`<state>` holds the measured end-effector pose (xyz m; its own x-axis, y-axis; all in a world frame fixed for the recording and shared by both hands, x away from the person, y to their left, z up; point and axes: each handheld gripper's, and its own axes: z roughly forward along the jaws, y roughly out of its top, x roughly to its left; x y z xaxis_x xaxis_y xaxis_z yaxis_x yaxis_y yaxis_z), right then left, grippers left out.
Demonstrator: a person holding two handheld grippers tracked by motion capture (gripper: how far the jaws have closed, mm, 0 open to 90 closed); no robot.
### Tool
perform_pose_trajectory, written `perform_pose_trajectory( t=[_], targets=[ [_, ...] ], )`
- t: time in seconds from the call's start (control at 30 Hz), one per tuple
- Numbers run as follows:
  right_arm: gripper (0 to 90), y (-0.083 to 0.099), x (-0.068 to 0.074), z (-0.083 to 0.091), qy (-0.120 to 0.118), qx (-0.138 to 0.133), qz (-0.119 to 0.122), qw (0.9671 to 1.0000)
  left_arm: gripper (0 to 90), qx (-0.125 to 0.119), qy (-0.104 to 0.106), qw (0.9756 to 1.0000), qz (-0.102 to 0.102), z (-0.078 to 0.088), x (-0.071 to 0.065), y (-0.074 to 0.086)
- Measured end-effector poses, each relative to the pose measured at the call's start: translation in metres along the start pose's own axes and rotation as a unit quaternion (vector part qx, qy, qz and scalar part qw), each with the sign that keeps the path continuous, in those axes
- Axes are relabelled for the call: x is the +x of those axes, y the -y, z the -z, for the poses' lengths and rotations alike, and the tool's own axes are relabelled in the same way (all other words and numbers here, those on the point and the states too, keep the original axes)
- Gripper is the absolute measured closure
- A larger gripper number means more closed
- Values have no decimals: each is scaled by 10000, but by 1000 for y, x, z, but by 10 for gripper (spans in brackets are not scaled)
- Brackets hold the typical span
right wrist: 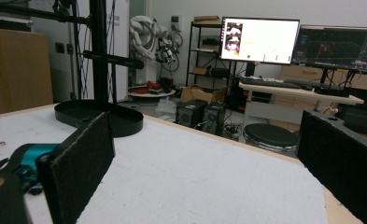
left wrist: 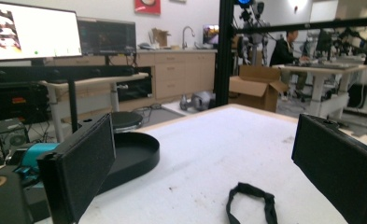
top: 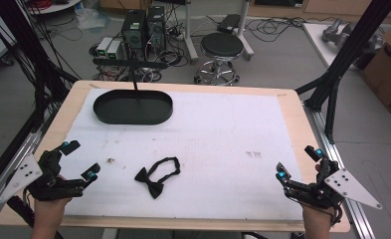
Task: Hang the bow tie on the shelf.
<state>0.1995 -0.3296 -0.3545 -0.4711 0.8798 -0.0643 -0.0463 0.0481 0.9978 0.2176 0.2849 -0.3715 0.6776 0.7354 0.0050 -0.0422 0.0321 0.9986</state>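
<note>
Both hands sat at the near edge of the table (top: 292, 107), one gripper each. Left gripper (top: 81, 159) was at the near-left corner, jaws spread wide, nothing between them; in the left gripper view (left wrist: 200, 158) its pads framed bare white mat (left wrist: 228, 140) with the bow tie's strap loop low in frame. Black oval tray (top: 133, 107) sat far-left on the mat, a thin black post rising from it. Black bow tie (top: 157, 177) lay flat on the mat near the front, left of centre, well apart from the tray and from both grippers, closer to the left one. Right gripper (top: 296, 162) was at the near-right corner, jaws also wide and empty, pointed across the mat toward the tray (right wrist: 99, 116).
</note>
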Motion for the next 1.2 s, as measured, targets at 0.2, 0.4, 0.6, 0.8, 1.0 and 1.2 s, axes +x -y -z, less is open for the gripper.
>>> perform_pose_trajectory(
  t=[0.2, 0.4, 0.6, 0.8, 1.0, 1.2],
  targets=[
    [38, 1, 0, 0, -15, 20, -25, 10000, 65, 349, 234, 9990, 121, -15, -5, 14],
    [37, 1, 0, 1, -13, 13, -12, 10000, 65, 981, 282, 9944, 280, -37, -14, 33],
    [38, 0, -1, 2, -1, -13, -15, 10000, 91, 1585, 279, 9868, 161, -57, -32, 51],
    [37, 0, -1, 3, 0, -5, -32, 10000, 130, 2065, 497, 9770, 189, -70, -42, 63],
    [37, 0, -1, 2, -5, -10, -30, 10000, 142, 2457, 661, 9666, 318, -81, -44, 74],
    [37, 0, 0, 1, -33, 2, 3, 10000, 189, 2712, 884, 9583, 152, -91, -54, 81]
  ],
)
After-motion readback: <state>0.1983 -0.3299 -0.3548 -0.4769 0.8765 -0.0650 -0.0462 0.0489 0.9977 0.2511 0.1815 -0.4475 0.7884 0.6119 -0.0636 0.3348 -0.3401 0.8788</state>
